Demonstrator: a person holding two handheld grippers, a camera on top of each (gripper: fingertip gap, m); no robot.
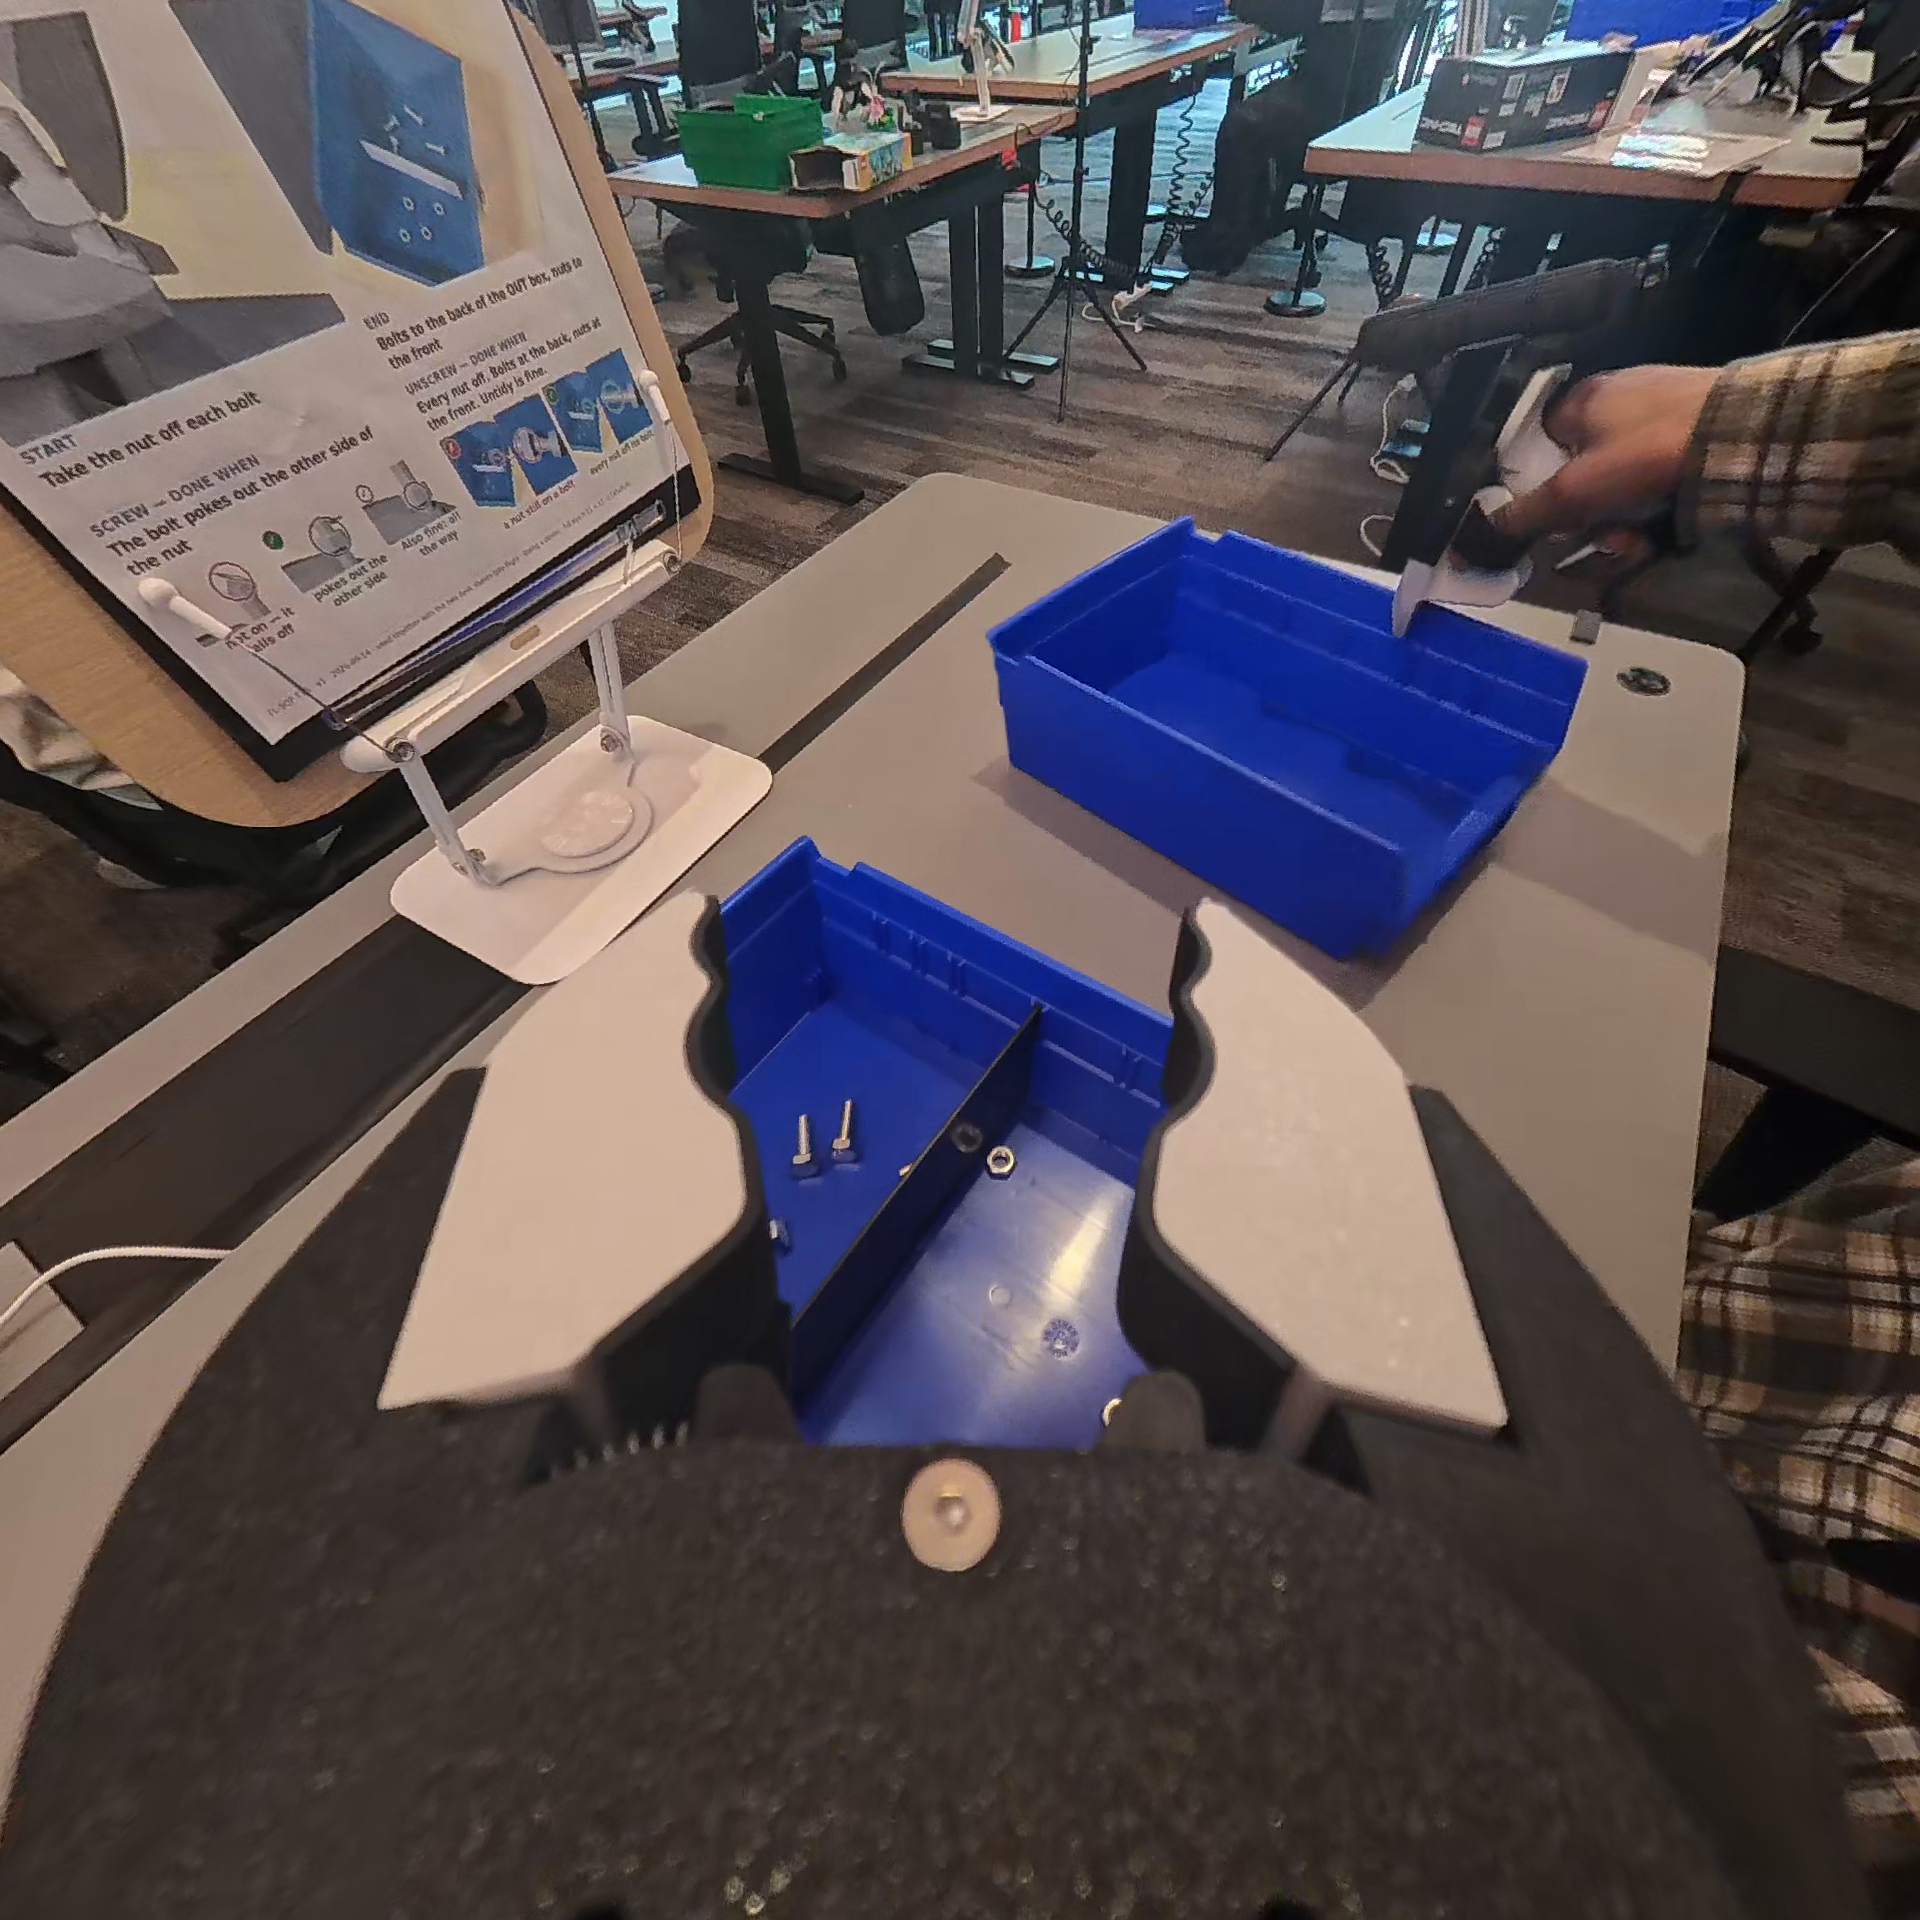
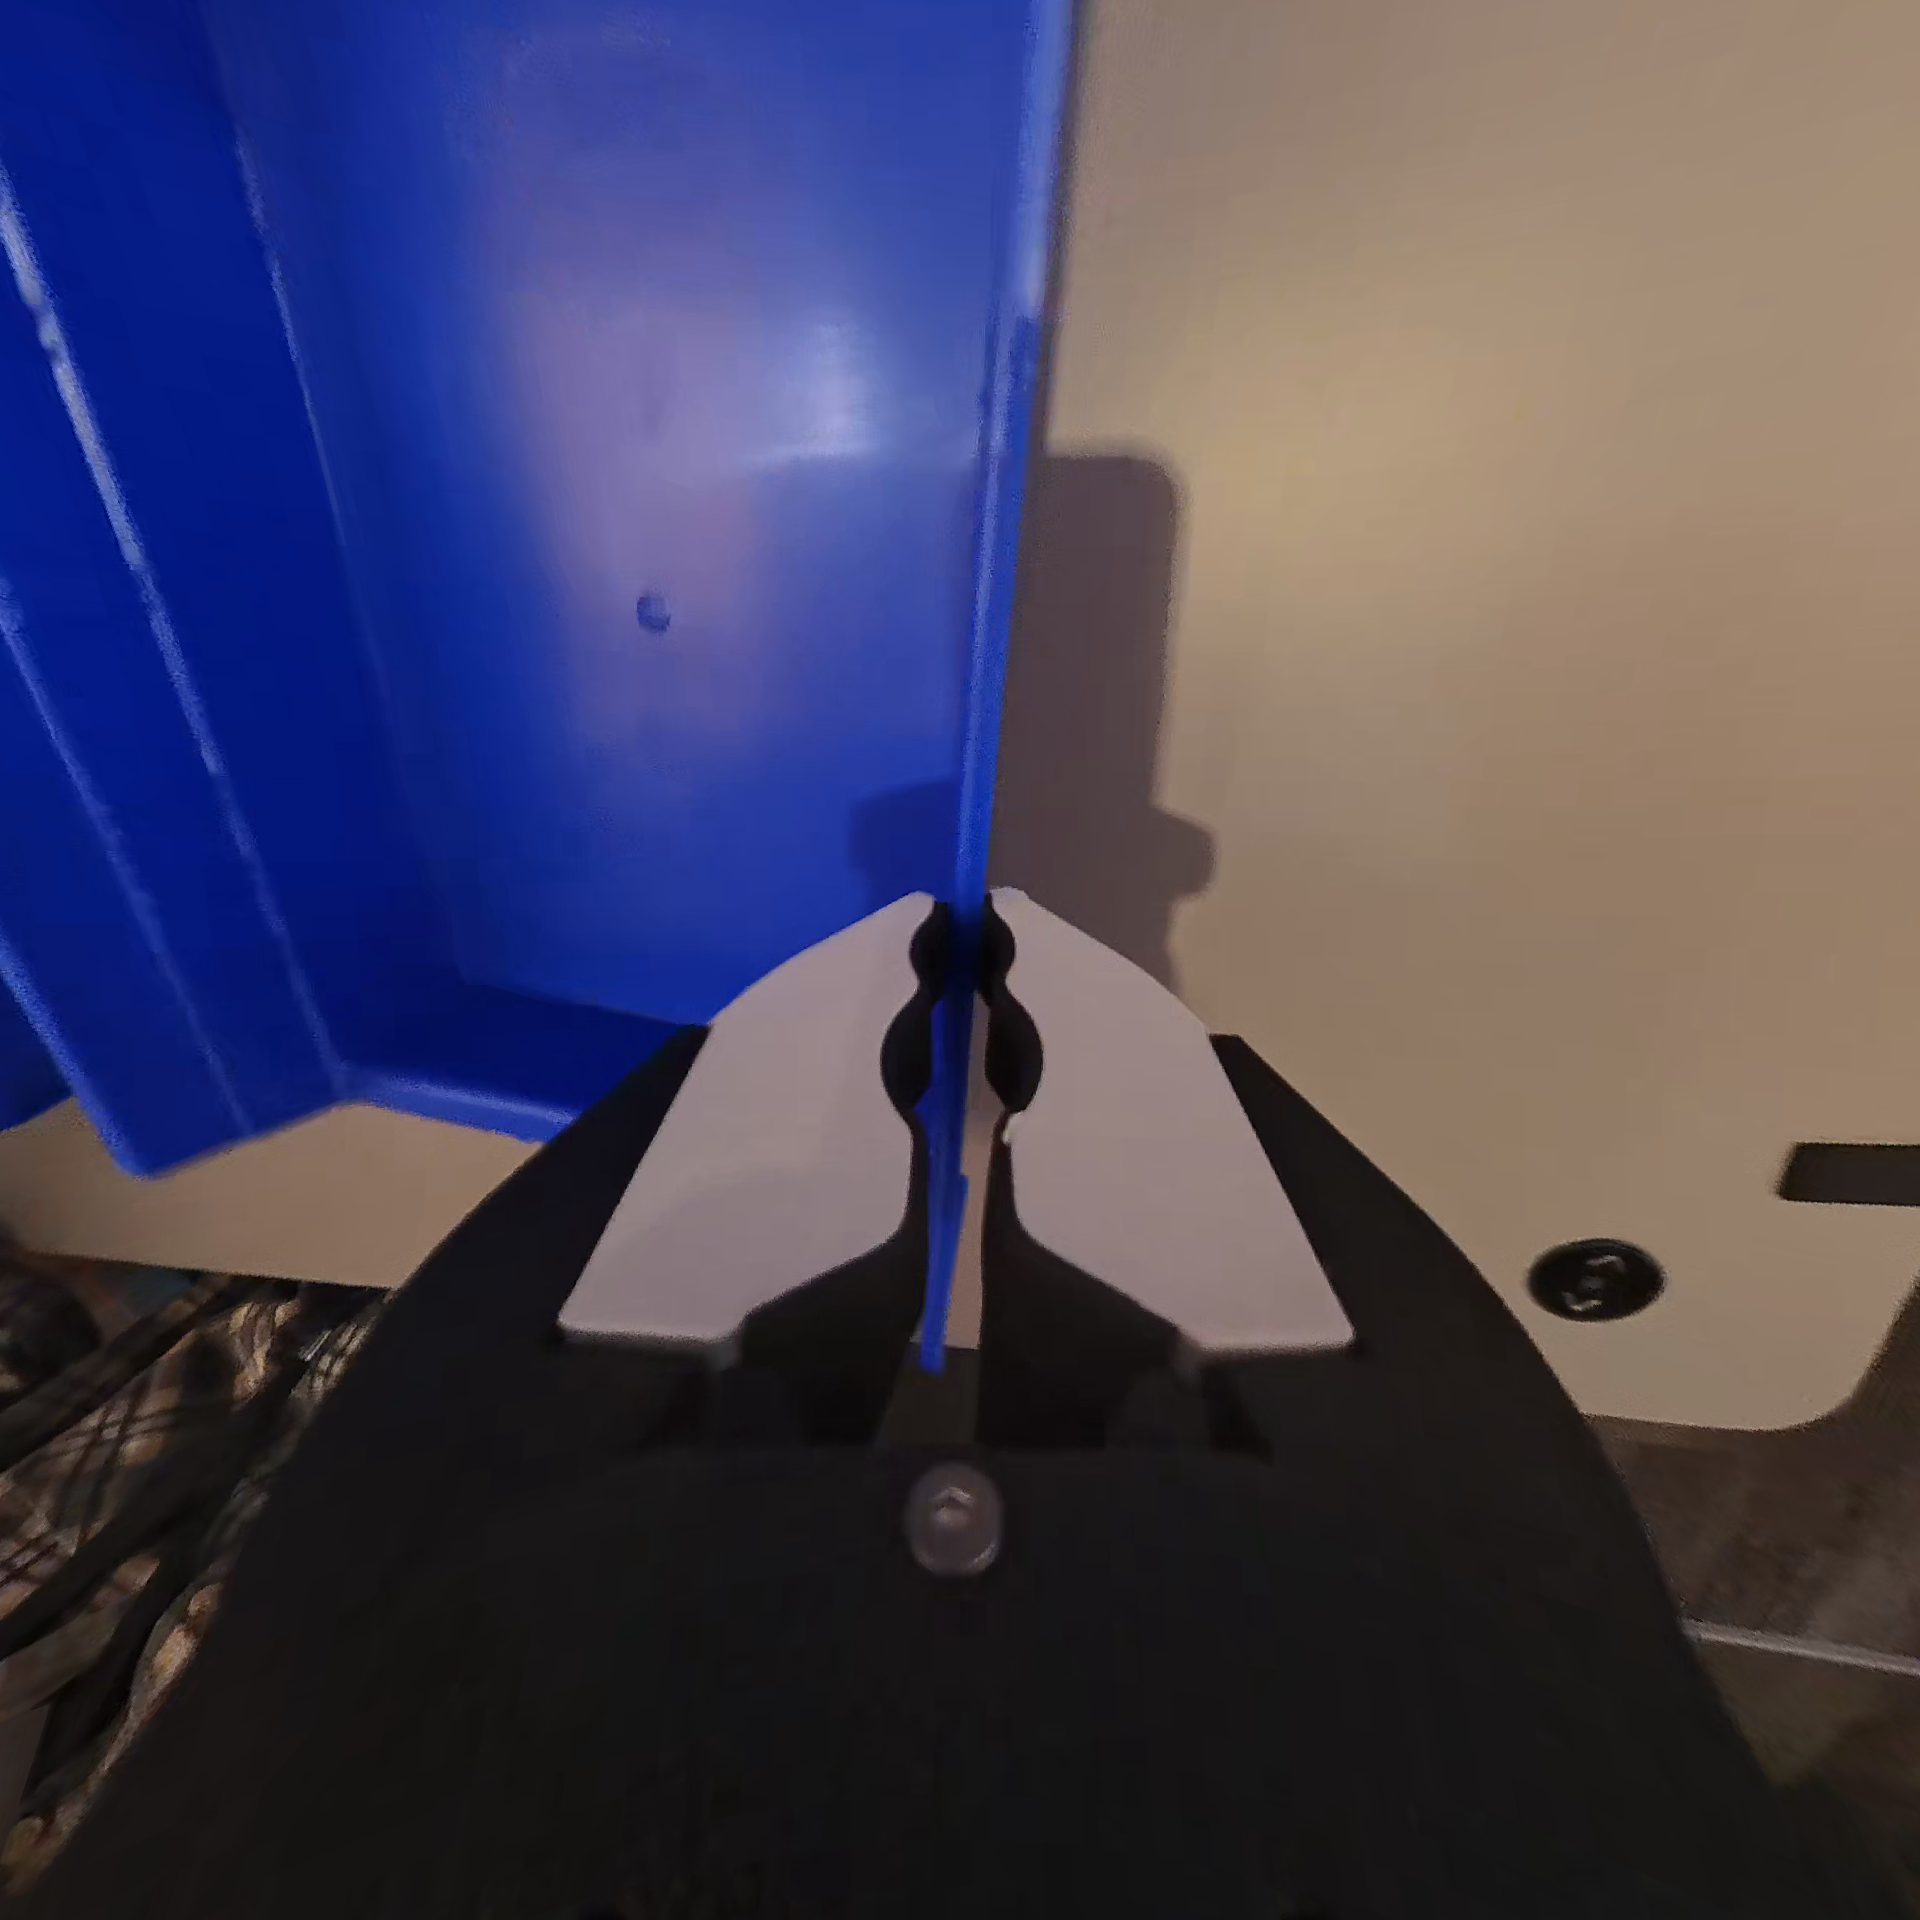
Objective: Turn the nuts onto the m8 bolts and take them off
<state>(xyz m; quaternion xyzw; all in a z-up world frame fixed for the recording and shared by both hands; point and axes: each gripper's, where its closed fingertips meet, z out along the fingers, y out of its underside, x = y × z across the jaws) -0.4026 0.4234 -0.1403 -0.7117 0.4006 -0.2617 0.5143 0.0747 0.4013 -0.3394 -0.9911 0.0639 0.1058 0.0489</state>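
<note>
A near blue bin (image 1: 935, 977) has a black divider (image 1: 935, 1174). Two bolts (image 1: 821, 1143) lie left of the divider. A nut (image 1: 1000, 1156) lies right of it, and another nut (image 1: 1112, 1410) sits by my right finger. My left gripper (image 1: 951, 935) is open and empty above this bin. A second blue bin (image 1: 1278, 727) stands farther right and looks empty. My right gripper (image 1: 1405, 613) is shut on its far wall. In the right wrist view the gripper (image 2: 964, 914) pinches the thin blue bin wall (image 2: 997, 623) between its pads.
A document stand with an instruction sheet (image 1: 312, 416) and a white base (image 1: 582, 862) stands at the left on the grey table (image 1: 1558, 1039). A person's plaid sleeve (image 1: 1818, 436) reaches in from the right. A black grommet (image 2: 1595, 1280) sits in the tabletop. Desks and chairs fill the background. The gap from one gripper's tips to the other's is roughly 50 cm. From the left gripper's tips to the nut (image 1: 1000, 1156) is close to 30 cm.
</note>
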